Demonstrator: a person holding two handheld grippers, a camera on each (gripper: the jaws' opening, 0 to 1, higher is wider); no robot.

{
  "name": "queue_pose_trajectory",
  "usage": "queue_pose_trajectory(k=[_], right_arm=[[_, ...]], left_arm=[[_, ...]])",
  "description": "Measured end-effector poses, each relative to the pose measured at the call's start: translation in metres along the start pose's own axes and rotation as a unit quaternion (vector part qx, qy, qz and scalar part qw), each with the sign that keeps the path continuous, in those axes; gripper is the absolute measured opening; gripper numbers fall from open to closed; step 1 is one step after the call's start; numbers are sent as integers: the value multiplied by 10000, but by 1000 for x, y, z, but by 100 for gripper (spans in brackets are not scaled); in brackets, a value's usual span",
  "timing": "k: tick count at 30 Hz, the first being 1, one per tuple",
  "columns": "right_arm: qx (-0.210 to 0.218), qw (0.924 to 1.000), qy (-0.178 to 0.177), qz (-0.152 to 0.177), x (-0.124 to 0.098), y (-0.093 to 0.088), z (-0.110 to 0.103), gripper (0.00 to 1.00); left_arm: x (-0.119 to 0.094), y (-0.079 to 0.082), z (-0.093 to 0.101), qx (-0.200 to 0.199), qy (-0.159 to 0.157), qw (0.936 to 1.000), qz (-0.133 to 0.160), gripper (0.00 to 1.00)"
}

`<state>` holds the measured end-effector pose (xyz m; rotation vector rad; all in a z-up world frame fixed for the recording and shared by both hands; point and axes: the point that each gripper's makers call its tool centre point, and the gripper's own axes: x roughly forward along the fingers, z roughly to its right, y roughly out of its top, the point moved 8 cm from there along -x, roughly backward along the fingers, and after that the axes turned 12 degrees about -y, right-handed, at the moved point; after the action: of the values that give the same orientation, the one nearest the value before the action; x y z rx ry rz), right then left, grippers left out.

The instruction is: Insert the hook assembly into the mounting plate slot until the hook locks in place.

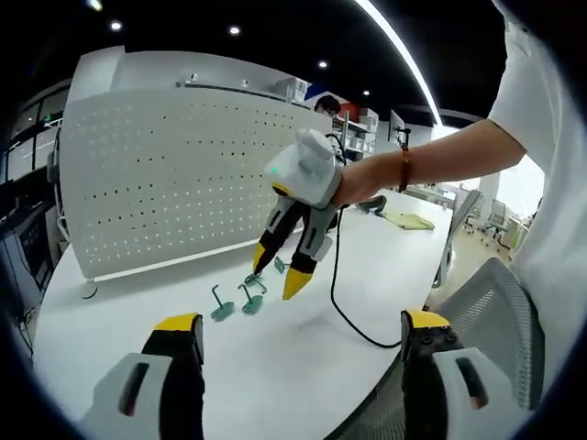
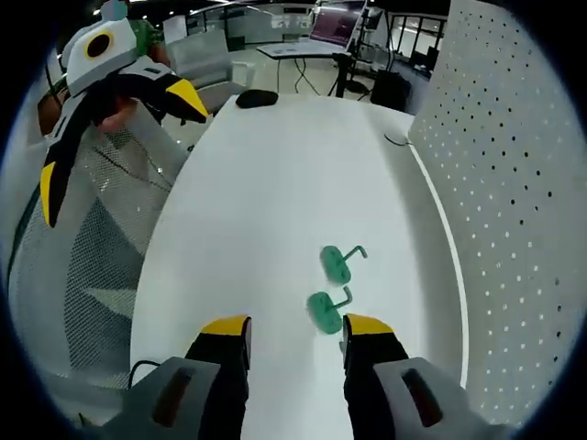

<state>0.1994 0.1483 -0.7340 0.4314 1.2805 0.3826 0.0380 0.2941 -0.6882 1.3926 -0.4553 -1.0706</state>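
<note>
Left gripper (image 1: 303, 353) rises from the bottom of the left gripper view with yellow-tipped jaws spread wide and nothing between them, hovering over the white table (image 1: 275, 367); right gripper (image 1: 282, 266) sits mid-frame in that view, held by a person's hand (image 1: 359, 188), jaws parted and pointing down, tips just above the table, gripping nothing; a black cable (image 1: 341, 302) trails from it across the table toward lower right; just below and left of its tips lie green hook assemblies, hook assembly one (image 1: 221, 307) and hook assembly two (image 1: 252, 300), with smaller green pieces (image 1: 280, 265) near the tips, too small to tell apart; white perforated mounting plate (image 1: 174, 179) stands upright behind, filling the upper left; mesh chair (image 1: 500, 312) at lower right; in the right gripper view the right gripper (image 2: 295, 344) comes up from the bottom, jaws open and empty, with hook assembly two (image 2: 327, 310) just above the gap near the right jaw and hook assembly one (image 2: 337, 261) a little further up, both flat on the table (image 2: 257, 183); the mounting plate (image 2: 514, 183) runs down the right side; the left gripper (image 2: 119, 101) is at upper left over the mesh chair (image 2: 92, 275), jaws apart; a black mouse (image 2: 257, 97) and laptop (image 2: 335, 26) sit near the top.
</note>
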Motion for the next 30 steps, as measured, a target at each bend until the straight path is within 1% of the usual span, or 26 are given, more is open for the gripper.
queue_pose_trajectory(k=[12,19,27,30], right_arm=[[-129,9998,112,-133,16,2,9,39],[-379,9986,172,-317,24,2,14,38],[-455,9979,274,-357,33,3,18,35],[-607,9967,306,-433,38,3,20,34]], left_arm=[[0,-1,-4,-37,0,10000,-19,91],[0,-3,-4,-79,-7,10000,-39,90],[-1,-4,-5,-100,31,9999,-55,89],[-2,-5,-5,-103,35,9999,-60,89]])
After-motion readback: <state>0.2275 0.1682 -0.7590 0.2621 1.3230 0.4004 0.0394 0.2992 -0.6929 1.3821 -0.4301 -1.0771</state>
